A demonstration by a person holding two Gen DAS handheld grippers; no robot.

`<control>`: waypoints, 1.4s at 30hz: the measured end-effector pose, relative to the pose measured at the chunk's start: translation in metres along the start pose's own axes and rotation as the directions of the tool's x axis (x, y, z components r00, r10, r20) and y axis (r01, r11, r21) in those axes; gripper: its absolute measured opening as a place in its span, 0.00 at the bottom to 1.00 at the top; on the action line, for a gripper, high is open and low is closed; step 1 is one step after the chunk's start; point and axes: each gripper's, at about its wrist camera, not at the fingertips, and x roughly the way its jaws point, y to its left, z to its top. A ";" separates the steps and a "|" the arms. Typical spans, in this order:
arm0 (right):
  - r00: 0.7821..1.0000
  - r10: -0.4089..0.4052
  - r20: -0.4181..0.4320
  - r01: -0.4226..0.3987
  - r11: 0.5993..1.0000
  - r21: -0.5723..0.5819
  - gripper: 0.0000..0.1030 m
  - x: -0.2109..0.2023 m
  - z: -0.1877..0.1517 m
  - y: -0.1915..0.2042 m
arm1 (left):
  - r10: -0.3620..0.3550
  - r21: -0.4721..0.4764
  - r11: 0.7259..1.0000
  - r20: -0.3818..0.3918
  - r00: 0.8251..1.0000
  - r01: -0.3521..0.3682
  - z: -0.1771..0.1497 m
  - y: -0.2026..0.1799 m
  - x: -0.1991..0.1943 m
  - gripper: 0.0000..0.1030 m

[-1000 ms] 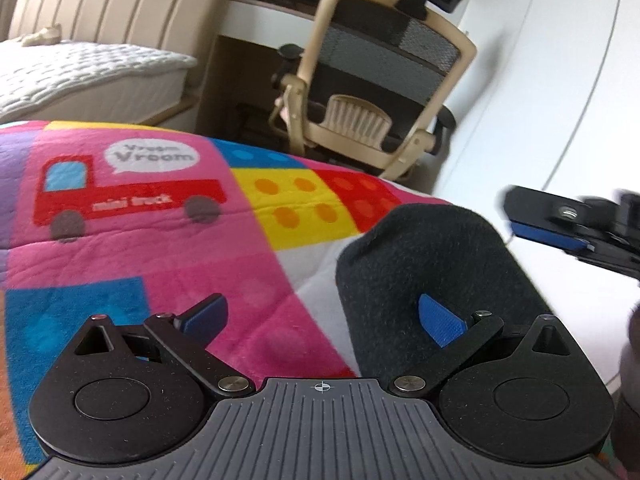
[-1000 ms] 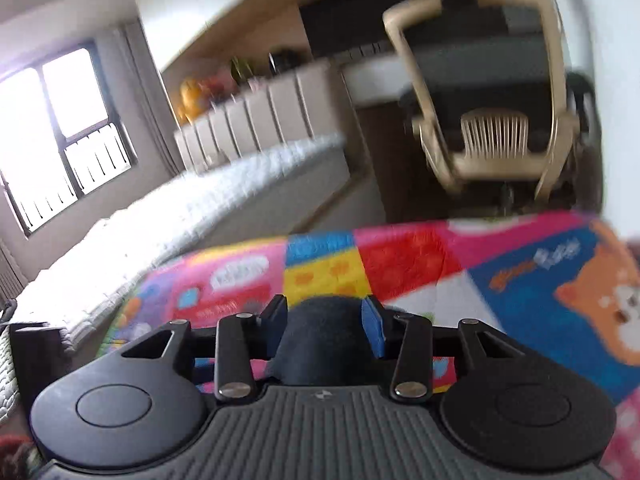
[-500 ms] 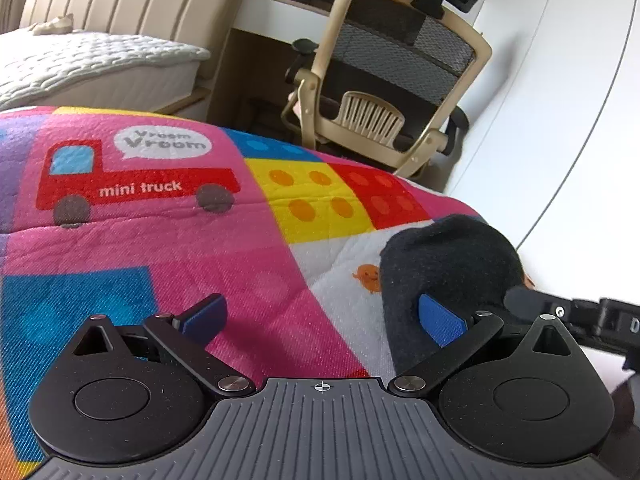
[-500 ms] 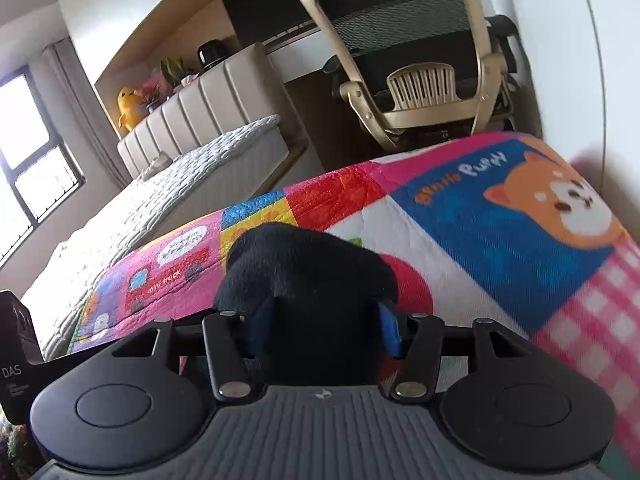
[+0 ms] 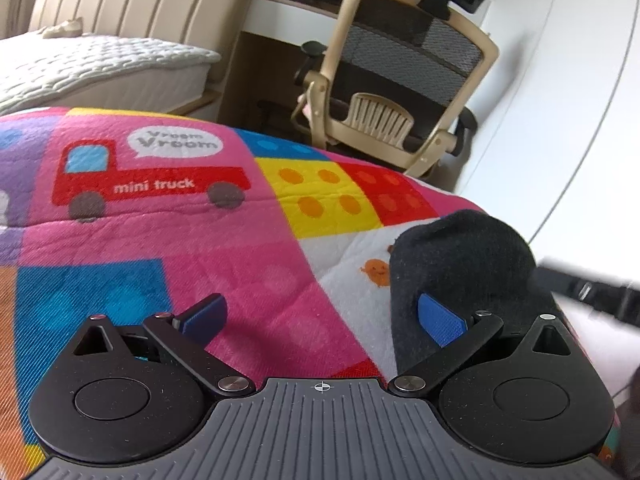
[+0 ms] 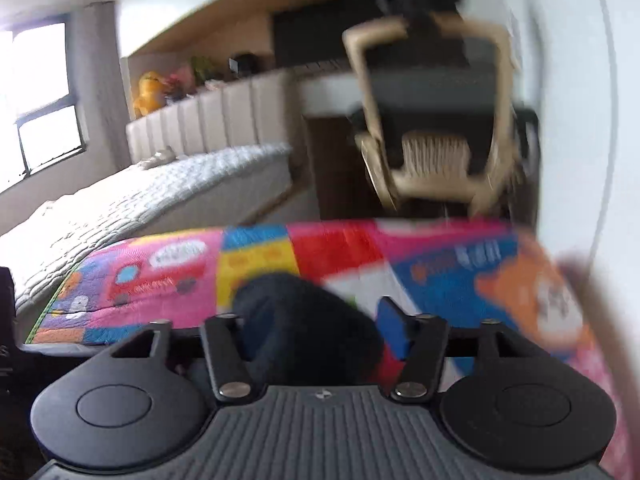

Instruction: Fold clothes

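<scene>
A black fleece garment (image 5: 464, 264) lies bunched on the colourful quilt (image 5: 168, 248) at the right. My left gripper (image 5: 320, 316) is open and empty, low over the quilt; its right finger sits against the garment's near edge. In the right wrist view the same garment (image 6: 304, 324) lies on the quilt between the fingers of my right gripper (image 6: 320, 328), whose jaws stand apart. That view is blurred. The right gripper's body also shows in the left wrist view (image 5: 592, 292), behind the garment.
A beige mesh office chair (image 5: 404, 80) stands past the quilt's far edge in front of a desk. A white mattress (image 5: 88, 68) with a padded headboard lies at the left. A white wall (image 5: 580, 100) runs close along the right.
The right gripper has let go of the black garment and opened; the garment now rests lower on the quilt. The right view has swung and blurred. The left gripper has barely moved.
</scene>
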 end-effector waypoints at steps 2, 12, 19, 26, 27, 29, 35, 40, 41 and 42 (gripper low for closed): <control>0.998 0.068 -0.001 -0.068 0.998 0.001 0.48 0.007 0.011 0.006 | 0.004 0.002 1.000 0.000 1.000 -0.004 0.000 0.000 0.000 1.00; 0.990 0.084 -0.112 -0.088 0.996 -0.033 0.50 0.056 0.010 0.009 | 0.008 0.012 1.000 -0.005 1.000 -0.008 0.000 -0.001 0.001 1.00; 0.995 0.090 -0.039 -0.090 0.996 0.001 0.50 -0.018 -0.005 0.002 | -0.006 0.007 1.000 -0.006 1.000 0.006 0.000 0.000 0.001 1.00; 0.993 0.043 -0.106 -0.040 0.999 0.029 0.72 -0.007 -0.041 -0.001 | 0.001 0.017 1.000 -0.010 1.000 -0.001 0.000 -0.002 0.003 1.00; 0.993 0.040 -0.108 -0.037 0.999 0.032 0.77 -0.003 -0.042 -0.004 | 0.004 0.018 1.000 -0.011 1.000 -0.003 0.000 -0.002 0.003 1.00; 0.992 0.050 -0.115 -0.042 0.996 0.074 0.85 0.000 -0.045 -0.012 | 0.007 0.020 1.000 -0.013 1.000 -0.007 0.000 -0.002 0.003 1.00; 0.998 0.020 -0.058 -0.016 0.997 0.076 0.85 -0.028 -0.044 -0.015 | 0.006 0.014 1.000 -0.022 1.000 -0.006 0.000 0.004 -0.016 1.00; 1.000 0.017 -0.022 -0.014 0.991 0.131 0.98 -0.065 -0.044 -0.021 | -0.020 0.042 0.999 0.053 0.998 0.018 -0.010 -0.010 -0.064 1.00; 1.000 0.017 -0.018 -0.014 0.989 0.148 0.99 -0.073 -0.047 -0.022 | -0.026 0.057 0.998 0.075 0.997 0.021 -0.013 -0.016 -0.076 1.00; 1.000 0.017 -0.014 -0.014 0.986 0.164 1.00 -0.080 -0.049 -0.023 | -0.034 0.075 0.997 0.101 0.994 0.027 -0.018 -0.022 -0.088 1.00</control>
